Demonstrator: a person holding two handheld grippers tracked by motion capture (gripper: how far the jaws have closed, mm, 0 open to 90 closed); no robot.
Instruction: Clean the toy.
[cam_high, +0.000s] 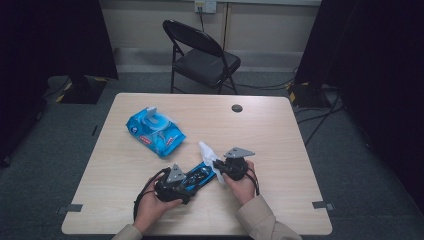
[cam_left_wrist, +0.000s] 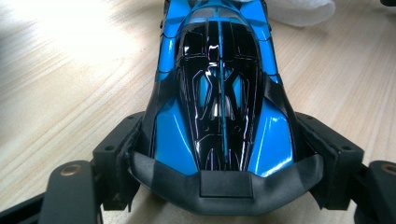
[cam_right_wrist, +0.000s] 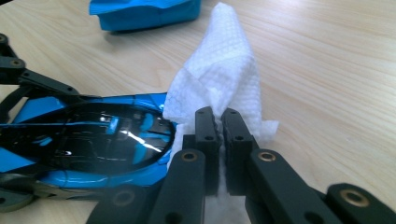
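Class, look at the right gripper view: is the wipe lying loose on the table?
No, the right gripper is shut on the wipe, holding it against the toy car.

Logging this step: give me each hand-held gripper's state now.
Left hand-held gripper: closed on the blue toy car.
Right hand-held gripper: closed on the white wipe.

One blue-and-black toy car (cam_high: 199, 176), one white wet wipe (cam_high: 208, 154), one blue wipes pack (cam_high: 155, 131), two grippers, one wooden table (cam_high: 270, 130), one folding chair (cam_high: 202, 56).

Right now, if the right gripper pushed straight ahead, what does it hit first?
Probably bare table. The right gripper, shut on the wipe, points past the toy car beside it; depth is unclear.
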